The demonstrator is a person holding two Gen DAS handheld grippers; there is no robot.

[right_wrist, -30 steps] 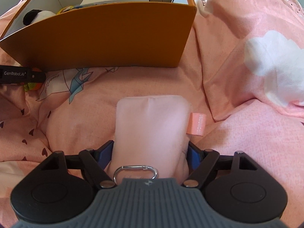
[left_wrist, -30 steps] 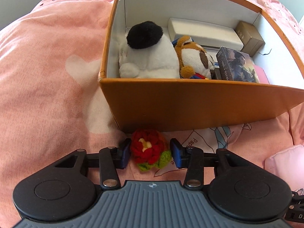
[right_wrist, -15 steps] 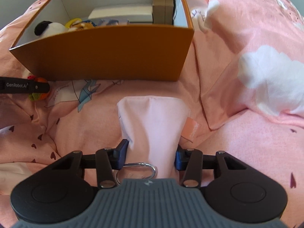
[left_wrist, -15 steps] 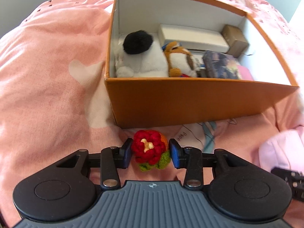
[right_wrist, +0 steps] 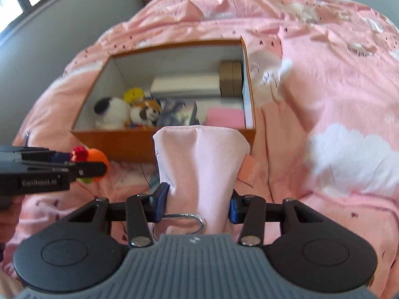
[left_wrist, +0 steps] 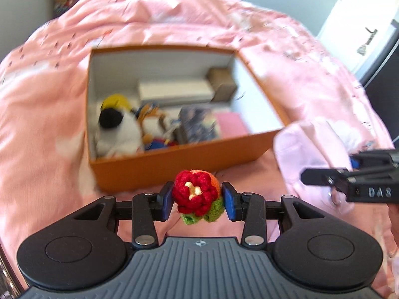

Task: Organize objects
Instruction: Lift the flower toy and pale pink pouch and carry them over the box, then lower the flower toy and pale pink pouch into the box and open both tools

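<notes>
Left tool (left_wrist: 197, 200) clenched on knobbly crocheted flower (left_wrist: 197, 196) at lower centre, right tool (right_wrist: 197, 205) pinching soft pink fabric pouch (right_wrist: 199, 172), both before open orange cardboard box (left_wrist: 174, 164) mid-frame on rumpled pink bed (left_wrist: 45, 114)

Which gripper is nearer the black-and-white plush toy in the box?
Left. The left gripper, holding the knitted flower, hangs near the plush toy's end of the box; the right gripper, holding the pink pouch, faces the opposite end.

The red crocheted yarn flower (left_wrist: 197, 195) looks nubby and matt. The pale pink cloth pouch (right_wrist: 199, 172) is smooth, with a shiny metal carabiner (right_wrist: 185, 220) at six o'clock. The orange cardboard box (right_wrist: 119, 144) is matt; the pink bedspread (right_wrist: 324, 99) is soft, creased cloth.
</notes>
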